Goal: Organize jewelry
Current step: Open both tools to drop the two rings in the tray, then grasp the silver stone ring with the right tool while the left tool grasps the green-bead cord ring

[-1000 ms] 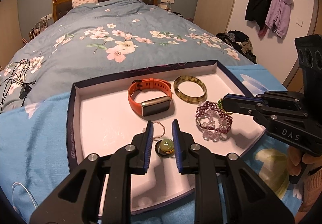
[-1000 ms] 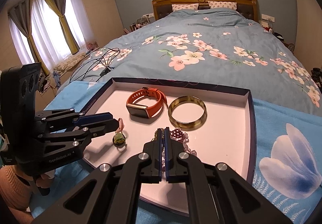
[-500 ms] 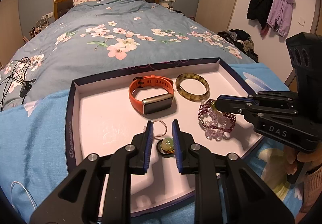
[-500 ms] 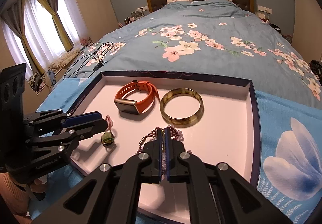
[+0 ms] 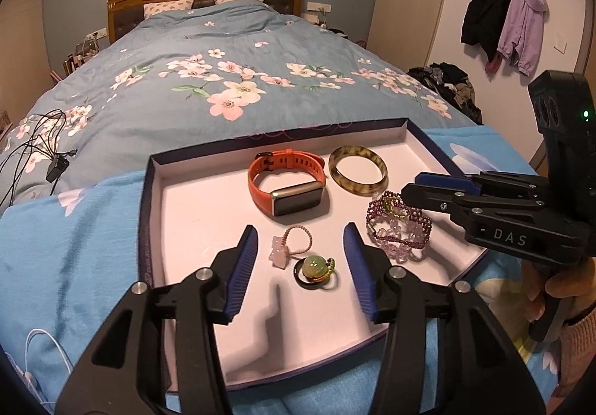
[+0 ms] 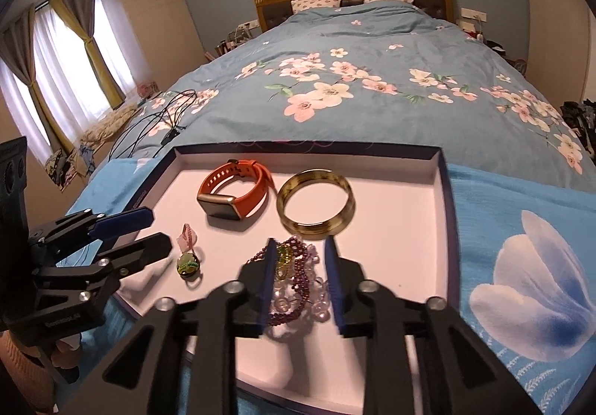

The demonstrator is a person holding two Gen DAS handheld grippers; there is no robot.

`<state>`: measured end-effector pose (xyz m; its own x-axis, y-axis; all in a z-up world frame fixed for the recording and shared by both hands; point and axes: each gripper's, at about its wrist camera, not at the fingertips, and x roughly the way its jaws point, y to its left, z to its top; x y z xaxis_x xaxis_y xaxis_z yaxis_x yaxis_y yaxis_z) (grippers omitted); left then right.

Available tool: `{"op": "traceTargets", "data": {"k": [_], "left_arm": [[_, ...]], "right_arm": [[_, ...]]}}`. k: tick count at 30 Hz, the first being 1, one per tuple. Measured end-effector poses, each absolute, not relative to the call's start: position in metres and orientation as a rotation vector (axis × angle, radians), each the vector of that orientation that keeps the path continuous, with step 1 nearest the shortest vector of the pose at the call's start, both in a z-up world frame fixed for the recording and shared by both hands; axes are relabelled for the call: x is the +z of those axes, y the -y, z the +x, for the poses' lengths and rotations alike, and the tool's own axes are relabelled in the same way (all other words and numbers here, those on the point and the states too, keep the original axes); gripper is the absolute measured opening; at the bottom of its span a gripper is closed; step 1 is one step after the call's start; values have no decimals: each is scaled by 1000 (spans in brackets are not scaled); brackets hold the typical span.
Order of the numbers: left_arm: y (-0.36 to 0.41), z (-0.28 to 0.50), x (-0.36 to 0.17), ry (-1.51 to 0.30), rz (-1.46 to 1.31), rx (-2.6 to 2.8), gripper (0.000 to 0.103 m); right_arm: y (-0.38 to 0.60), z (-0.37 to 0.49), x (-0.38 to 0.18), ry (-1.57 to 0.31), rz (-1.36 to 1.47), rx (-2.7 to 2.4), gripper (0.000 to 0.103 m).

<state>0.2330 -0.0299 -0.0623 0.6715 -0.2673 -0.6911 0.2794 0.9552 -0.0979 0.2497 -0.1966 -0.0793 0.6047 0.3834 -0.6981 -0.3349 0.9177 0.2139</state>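
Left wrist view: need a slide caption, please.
Open left tongs frame two rings in a white tray; open right tongs over beaded bracelets.

Your tray on the bed, watch at its back with bangle to the right, bead bracelets before the bangle, two rings before the watch.

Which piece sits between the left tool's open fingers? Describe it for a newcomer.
On the bed, find the white-lined tray. Near its front edge, below the orange watch, lies a ring with a round green bead on a dark band; the ring beside it is pink.
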Motion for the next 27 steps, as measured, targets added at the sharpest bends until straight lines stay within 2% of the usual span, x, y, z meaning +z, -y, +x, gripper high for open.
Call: {"op": "traceTargets", "data": {"k": [2, 8, 14, 16, 27], "left_arm": [[27, 229, -58, -763, 14, -303, 56], [18, 205, -42, -711, 25, -290, 63], [5, 167, -27, -658, 34, -313, 73], [2, 153, -26, -647, 41, -314, 75], [5, 92, -46, -689, 103, -363, 75]], "right_arm": [[200, 247, -77, -815, 71, 412, 26], [206, 233, -65, -782, 80, 418, 26], [210, 198, -48, -731, 63, 466, 34], [209, 187, -44, -721, 41, 482, 37], [197, 115, -61, -770, -35, 601, 37]]}}
